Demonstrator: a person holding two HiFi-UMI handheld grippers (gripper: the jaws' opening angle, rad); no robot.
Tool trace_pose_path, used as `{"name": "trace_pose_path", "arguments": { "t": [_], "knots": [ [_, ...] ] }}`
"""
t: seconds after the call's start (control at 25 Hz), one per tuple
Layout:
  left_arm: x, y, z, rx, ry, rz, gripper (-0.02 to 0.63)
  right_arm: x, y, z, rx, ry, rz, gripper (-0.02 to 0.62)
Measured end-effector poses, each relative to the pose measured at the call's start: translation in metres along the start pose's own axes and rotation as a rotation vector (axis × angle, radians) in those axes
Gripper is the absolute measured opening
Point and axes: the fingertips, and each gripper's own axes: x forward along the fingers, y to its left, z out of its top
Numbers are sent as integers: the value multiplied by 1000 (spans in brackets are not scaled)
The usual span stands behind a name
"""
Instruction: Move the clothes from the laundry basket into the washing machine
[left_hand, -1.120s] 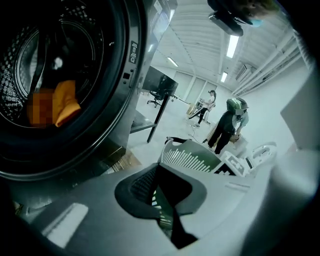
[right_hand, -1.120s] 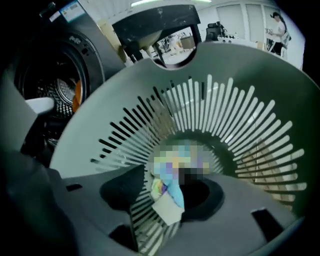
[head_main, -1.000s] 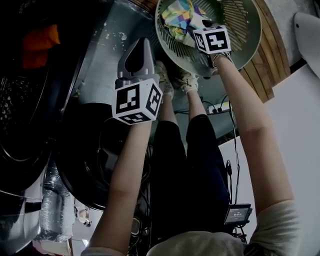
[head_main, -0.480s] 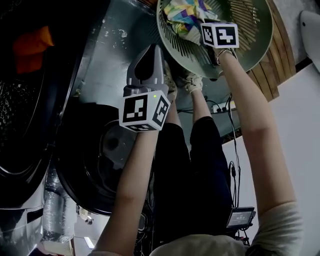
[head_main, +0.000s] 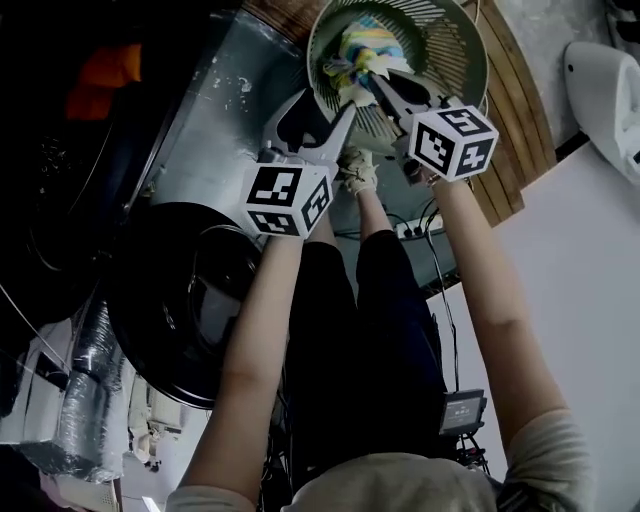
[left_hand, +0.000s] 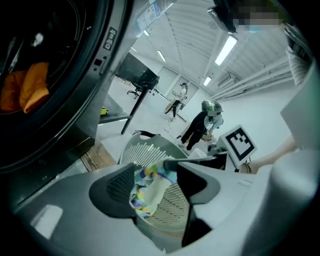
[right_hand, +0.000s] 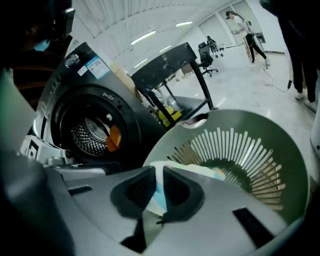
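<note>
— Washing machine (head_main: 60, 230) stands at the left, door swung open. What's in it?

— One orange garment (left_hand: 30, 90), in the drum.

— And the laundry basket (head_main: 455, 60)?

— Far, centre. Its colourful garment (head_main: 358, 50) lay in it a second ago. Now it hangs from the jaws over the slatted bottom.

— Whose jaws?

— The right gripper (head_main: 378, 82). Its jaws have just been closing and now pinch the cloth. Its own view shows pale fabric squeezed between the pads, which the head view hides.

— The left gripper (head_main: 322, 112)?

— Its jaws have just been opening and stand apart on nothing, with the cloth only seen beyond them. I judge the carry to the drum comes next. Both gripper views show the orange piece plainly; the head view gives only a dim patch.
</note>
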Motion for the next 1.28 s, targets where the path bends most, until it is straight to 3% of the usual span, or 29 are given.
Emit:
{"name": "trace_pose_path", "arguments": {
  "t": [0.12,0.28,0.4,0.56,0.6,0.64,0.68,0.8,0.92,1.12,1.2,1.28],
  "knots": [
    [4,-18,-2,76,64,-57,296,-23,35,26,-34,-47,51,28],
    [2,-43,0,270,139,-120,318,-55,78,58,-95,-104,132,28],
    [-4,-51,22,387,106,-101,318,-75,114,74,-160,-110,223,28],
    [-10,-61,57,432,-3,-119,311,-91,159,84,-174,-112,369,28],
    [-12,-63,62,448,-24,-119,280,-92,163,85,-168,-120,383,28],
    [-13,-62,65,458,-35,-114,138,-92,164,86,-160,-130,386,28],
    [-14,-61,64,457,-34,-107,55,-90,163,86,-148,-143,381,29],
    [-17,-50,55,407,9,-67,44,-86,150,84,-98,-182,340,32],
    [-27,-33,54,371,36,1,44,-86,132,78,-60,-210,302,91],
    [-61,-5,65,298,6,66,44,-84,91,65,53,-261,208,101],
    [-73,4,73,303,-6,89,44,-67,72,47,40,-215,146,102],
    [-83,8,80,313,-8,102,44,-44,59,24,46,-145,128,149]
  ]
}}
